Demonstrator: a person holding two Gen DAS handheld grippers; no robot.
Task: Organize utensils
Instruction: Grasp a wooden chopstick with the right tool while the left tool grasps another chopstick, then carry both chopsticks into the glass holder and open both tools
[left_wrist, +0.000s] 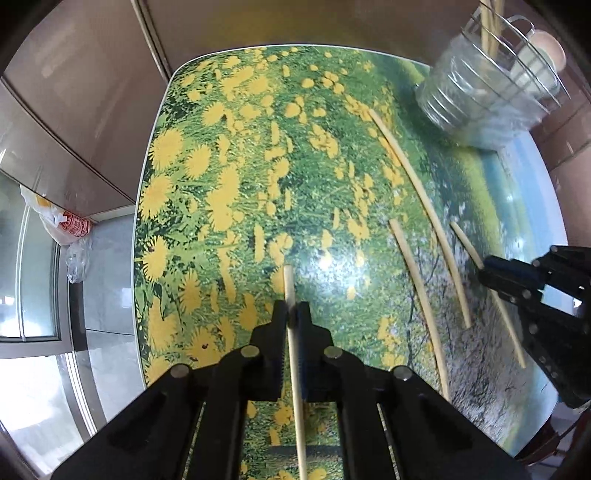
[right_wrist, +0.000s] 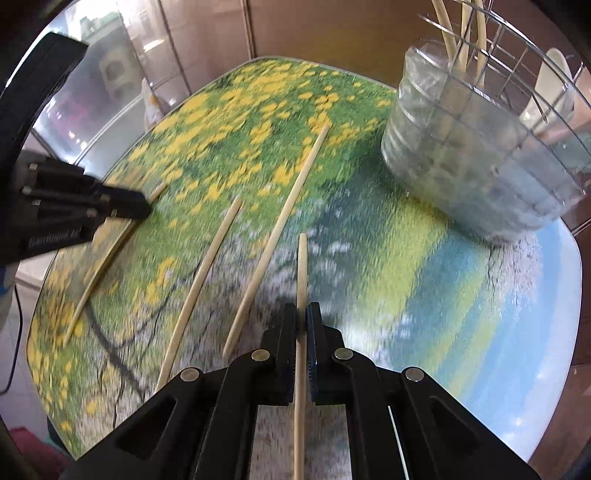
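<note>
Now, view by view.
Left wrist, left claw: clenched on one chopstick, which runs between the fingers and sticks out a little past the tips, over the worktop.
Left wrist, loose sticks: two long ones lie side by side on the worktop, to the right.
Left wrist, right claw: at the right edge, closed on a third stick.
Left wrist, holder: clear wire basket at the far right corner, with sticks standing in it.
Right wrist, right claw: clenched on a stick, tip pointing forward over the worktop.
Right wrist, loose sticks: two lie just left of it, near each other but apart.
Right wrist, left claw: at the left, holding its stick low over the worktop.
Right wrist, holder: far right, upright, several sticks inside.
</note>
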